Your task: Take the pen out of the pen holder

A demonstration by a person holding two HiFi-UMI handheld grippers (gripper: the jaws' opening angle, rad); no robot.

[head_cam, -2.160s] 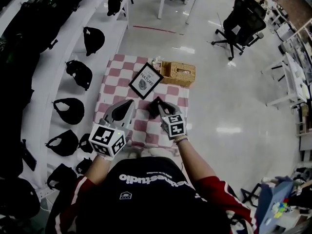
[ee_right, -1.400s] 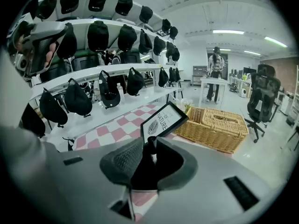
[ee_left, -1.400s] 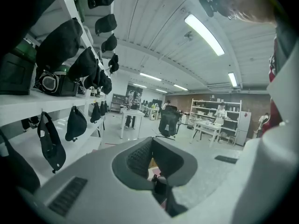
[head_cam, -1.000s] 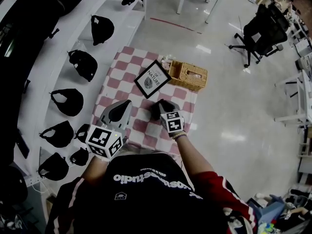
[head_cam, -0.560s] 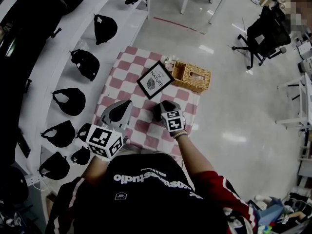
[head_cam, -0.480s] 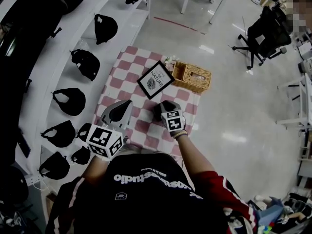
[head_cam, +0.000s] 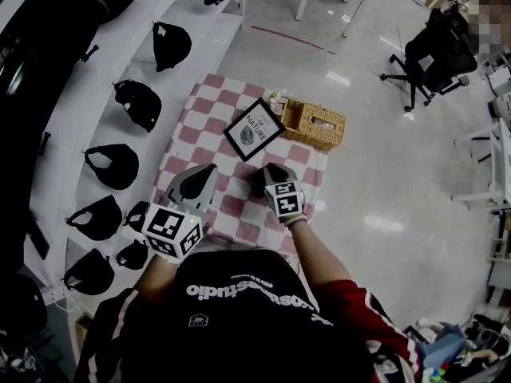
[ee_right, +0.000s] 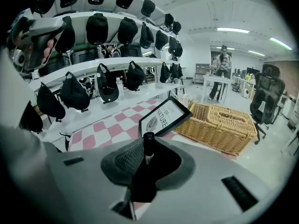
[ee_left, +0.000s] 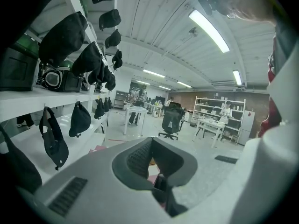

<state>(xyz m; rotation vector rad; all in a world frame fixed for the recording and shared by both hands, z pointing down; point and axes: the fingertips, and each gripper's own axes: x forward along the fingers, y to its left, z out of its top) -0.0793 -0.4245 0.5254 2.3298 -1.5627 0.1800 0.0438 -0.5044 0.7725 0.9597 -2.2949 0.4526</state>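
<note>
Nearest the person, the left tool [head_cam: 194, 183] hovers over the near left corner of the cloth-covered tabletop [head_cam: 196, 126]. Its jaws are a little apart with nothing between them. The left gripper view looks level across the room and shows only a sliver of pink cloth through that gap.

Just to its right, the right tool [head_cam: 269, 175] sits over the near half, toward the right edge. The head view hides what it grips. The right gripper view shows the pen [ee_right: 148, 146] standing upright between the closed jaws, long axis vertical and capped end up. Its lower end is in the dark pen holder [ee_right: 142, 188], which is mostly hidden.

Beyond stands a framed print [head_cam: 254, 128], tilted. A wicker basket [head_cam: 313, 124] sits at the far right corner. Black caps [head_cam: 113, 166] hang along the shelf past the left edge.
</note>
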